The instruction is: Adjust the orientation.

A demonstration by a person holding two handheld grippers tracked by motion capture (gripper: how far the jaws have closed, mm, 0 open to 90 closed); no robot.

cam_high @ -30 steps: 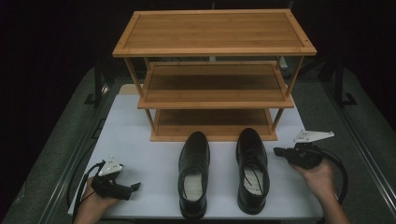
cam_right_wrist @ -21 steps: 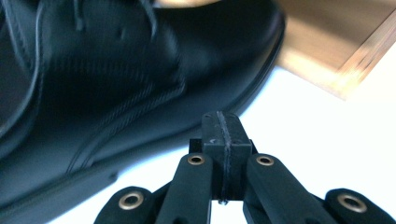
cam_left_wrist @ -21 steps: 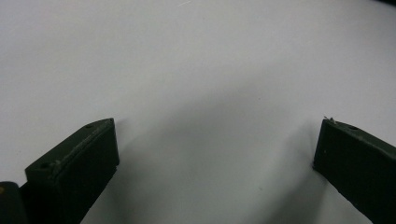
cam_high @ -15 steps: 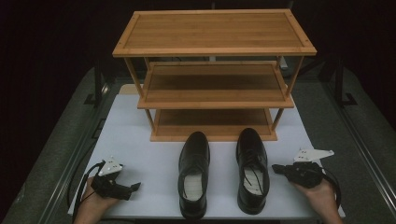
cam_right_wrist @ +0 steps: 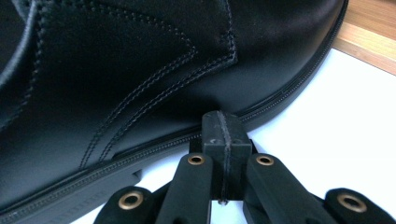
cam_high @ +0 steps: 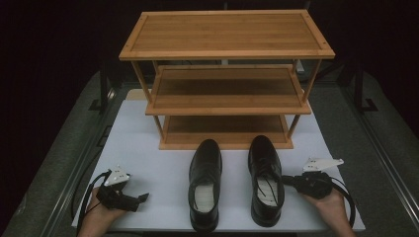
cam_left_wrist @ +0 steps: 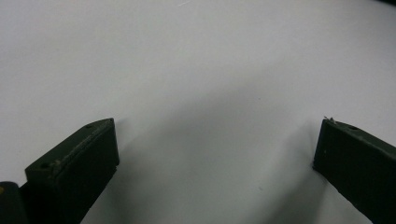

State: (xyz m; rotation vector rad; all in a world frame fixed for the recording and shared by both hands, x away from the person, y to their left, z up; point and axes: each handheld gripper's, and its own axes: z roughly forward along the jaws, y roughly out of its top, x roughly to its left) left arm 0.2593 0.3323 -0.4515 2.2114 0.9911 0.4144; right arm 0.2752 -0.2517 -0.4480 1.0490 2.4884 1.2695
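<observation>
A three-tier wooden shoe rack (cam_high: 226, 74) stands at the far side of a white table mat (cam_high: 148, 148); everything else is placed from it. Toward the viewer and well left of the rack, the left gripper (cam_high: 141, 198) lies low over bare mat, its two black jaws spread wide with nothing between them. Directly in front of the rack's bottom shelf sit two black leather dress shoes, toes pointing at the rack: the left shoe (cam_high: 205, 182), then the right shoe (cam_high: 266, 178). Just right of the right shoe, the right gripper (cam_right_wrist: 219, 126) has its jaws pressed together, empty, tips touching the shoe's outer side just above the sole edge. The shoe looks moderately heavy, with smooth polished leather that may slip and a stiff sole. The firm heel collar or open rim probably offers the best hold.
</observation>
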